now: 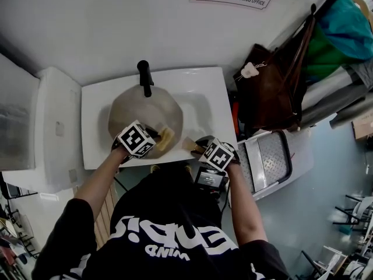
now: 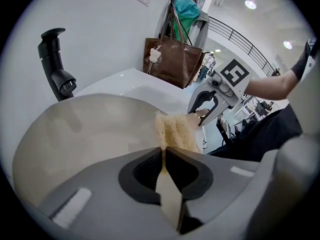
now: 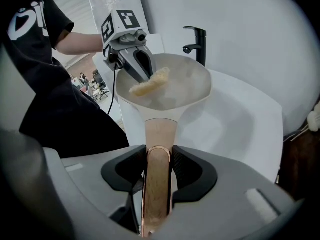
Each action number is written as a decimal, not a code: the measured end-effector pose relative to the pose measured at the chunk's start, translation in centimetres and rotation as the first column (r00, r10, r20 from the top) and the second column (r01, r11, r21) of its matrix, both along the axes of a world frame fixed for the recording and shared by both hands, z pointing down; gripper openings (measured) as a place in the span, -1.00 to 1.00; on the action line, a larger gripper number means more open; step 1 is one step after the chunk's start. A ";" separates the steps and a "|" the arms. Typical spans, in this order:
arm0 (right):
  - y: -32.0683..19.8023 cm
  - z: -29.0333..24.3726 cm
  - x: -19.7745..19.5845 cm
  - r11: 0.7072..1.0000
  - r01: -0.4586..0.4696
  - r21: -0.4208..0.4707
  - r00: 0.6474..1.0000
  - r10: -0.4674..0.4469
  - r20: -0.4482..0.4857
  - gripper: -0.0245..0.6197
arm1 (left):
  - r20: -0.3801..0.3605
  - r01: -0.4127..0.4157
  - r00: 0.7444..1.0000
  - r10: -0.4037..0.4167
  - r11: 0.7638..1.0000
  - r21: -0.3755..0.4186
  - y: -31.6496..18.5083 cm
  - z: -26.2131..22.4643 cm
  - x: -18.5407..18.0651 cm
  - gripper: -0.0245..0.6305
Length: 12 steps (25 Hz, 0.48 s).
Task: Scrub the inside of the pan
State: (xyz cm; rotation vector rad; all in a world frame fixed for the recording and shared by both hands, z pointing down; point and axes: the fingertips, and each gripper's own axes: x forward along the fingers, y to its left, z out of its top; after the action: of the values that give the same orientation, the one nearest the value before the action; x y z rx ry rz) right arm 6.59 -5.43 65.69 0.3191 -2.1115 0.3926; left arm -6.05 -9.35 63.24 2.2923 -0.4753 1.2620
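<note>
Found the right gripper clenched on the smooth wooden handle, copper-rimmed; read that grip plainly only in the right gripper view. Found the left gripper pinching a coarse, yellowish, fibrous scrub pad, held inside the pan near its rim. Made out the pan, round and matte beige, sitting in the glossy white sink below a black faucet. Caught a brown bag farther off, missing from the right gripper view.
</note>
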 end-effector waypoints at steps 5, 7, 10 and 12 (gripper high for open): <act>0.2 -0.1 0.1 1.000 0.008 0.005 1.000 -0.008 -0.007 -0.40 | 0.002 0.005 1.000 -0.005 1.000 0.017 -0.3 -0.4 -0.1 -0.86; 0.3 -0.3 0.3 1.000 0.013 0.021 1.000 -0.013 -0.022 -0.40 | -0.005 0.012 1.000 -0.012 1.000 0.024 -0.5 -0.9 -0.2 -0.86; 0.6 -1.2 1.3 0.999 0.008 0.038 0.999 -0.007 -0.035 -0.40 | -0.018 0.030 0.999 -0.030 0.999 0.029 -0.7 -1.3 -0.5 -0.86; 0.7 -2.0 2.1 0.998 0.002 0.058 0.999 0.000 -0.043 -0.40 | -0.028 0.039 0.999 -0.038 0.999 0.030 -0.7 -1.5 -0.7 -0.86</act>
State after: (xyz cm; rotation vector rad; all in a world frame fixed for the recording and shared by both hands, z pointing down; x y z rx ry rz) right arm 8.69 -4.74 63.72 0.3572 -2.0835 0.3217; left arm -6.78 -10.02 61.71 2.3109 -0.5300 1.2114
